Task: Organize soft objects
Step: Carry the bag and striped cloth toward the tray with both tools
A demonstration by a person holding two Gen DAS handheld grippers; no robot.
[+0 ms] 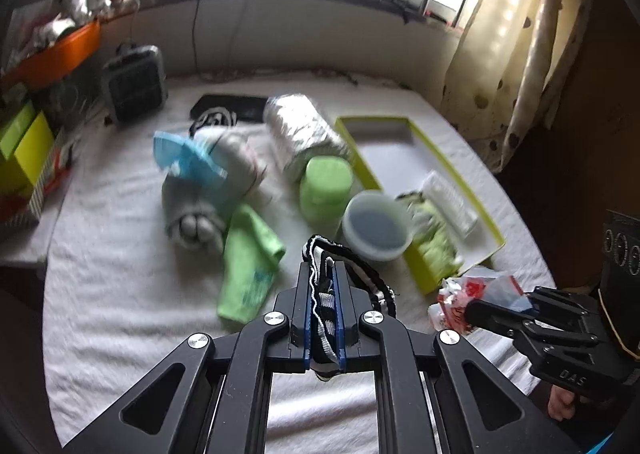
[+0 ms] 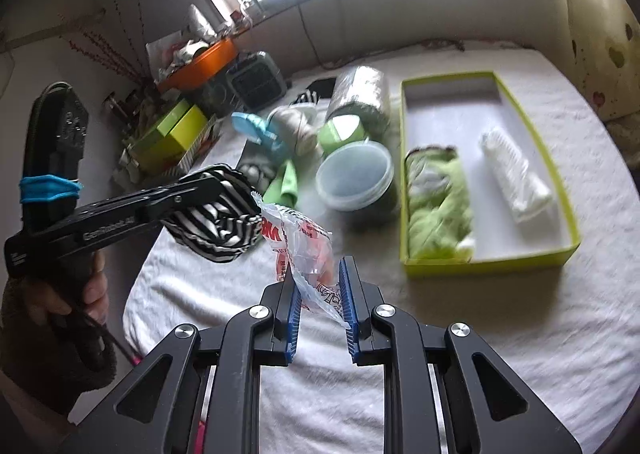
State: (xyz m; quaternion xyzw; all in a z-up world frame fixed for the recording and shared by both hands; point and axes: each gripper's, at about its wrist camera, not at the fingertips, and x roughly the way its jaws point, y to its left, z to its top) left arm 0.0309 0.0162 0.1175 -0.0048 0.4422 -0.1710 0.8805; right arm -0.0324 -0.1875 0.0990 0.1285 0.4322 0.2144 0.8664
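My left gripper [image 1: 323,274] is shut on a black-and-white striped sock [image 1: 320,294], held above the white-covered table; the sock also shows in the right wrist view [image 2: 218,213]. My right gripper [image 2: 318,278] holds a clear red-printed plastic packet [image 2: 304,250] between its blue pads, jaws partly closed on it. The packet also shows in the left wrist view [image 1: 472,294]. A yellow-green box [image 2: 568,213] to the right holds a green cloth [image 2: 440,205] and a white roll [image 2: 516,177].
On the table lie a lidded plastic tub [image 1: 376,225], a green jar [image 1: 326,189], a foil-wrapped roll [image 1: 300,129], a green cloth [image 1: 248,262], grey rolled socks [image 1: 200,213] and a blue fan [image 1: 188,161]. A small heater [image 1: 134,83] and boxes [image 1: 24,149] stand at left.
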